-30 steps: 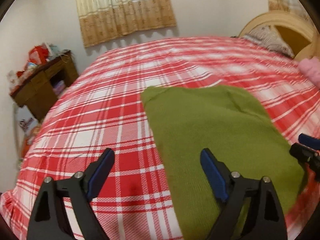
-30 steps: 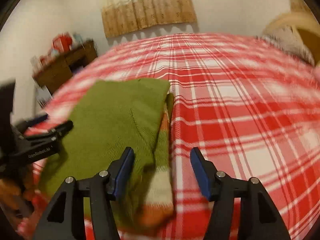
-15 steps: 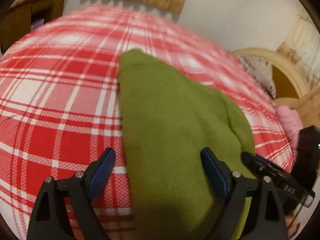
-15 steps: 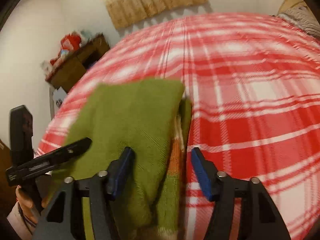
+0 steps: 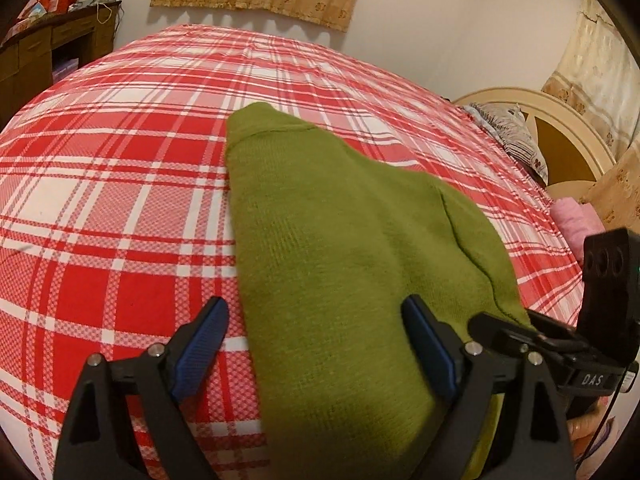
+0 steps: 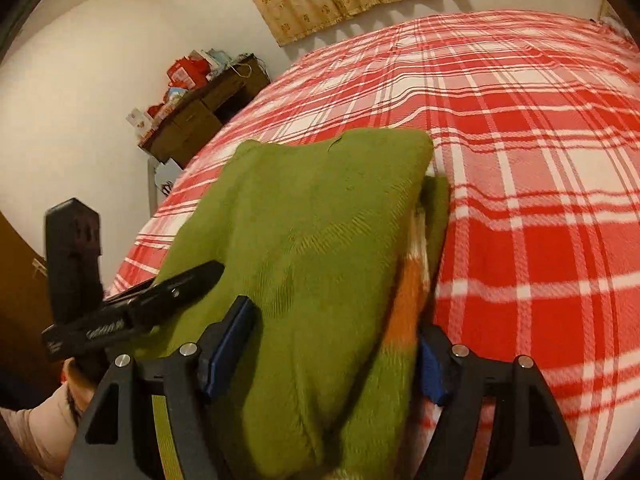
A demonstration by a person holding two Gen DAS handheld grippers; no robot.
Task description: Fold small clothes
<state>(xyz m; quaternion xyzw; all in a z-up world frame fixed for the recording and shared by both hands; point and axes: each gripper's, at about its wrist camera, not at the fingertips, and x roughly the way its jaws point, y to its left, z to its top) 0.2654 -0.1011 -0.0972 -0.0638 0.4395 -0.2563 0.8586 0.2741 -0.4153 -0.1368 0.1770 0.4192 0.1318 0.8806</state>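
A folded green knit garment (image 5: 340, 248) lies on the red plaid bed; in the right wrist view (image 6: 304, 240) an orange and white striped edge shows under its right side. My left gripper (image 5: 316, 344) is open, its jaws wide apart, straddling the garment's near left edge. My right gripper (image 6: 336, 348) is open with the garment's near end bulging up between its jaws. Each gripper shows in the other's view: the right gripper at the garment's right corner (image 5: 532, 336), the left gripper lying on its left side (image 6: 160, 300).
The red plaid bedspread (image 5: 120, 184) covers the whole bed. A wooden dresser (image 6: 200, 116) with red boxes stands by the far wall. A headboard (image 5: 560, 128), a pillow and a pink cloth (image 5: 576, 220) are at the right.
Both grippers have dropped lower and closer onto the garment's near end. The fabric now bulges between the right jaws. Both stayed open.
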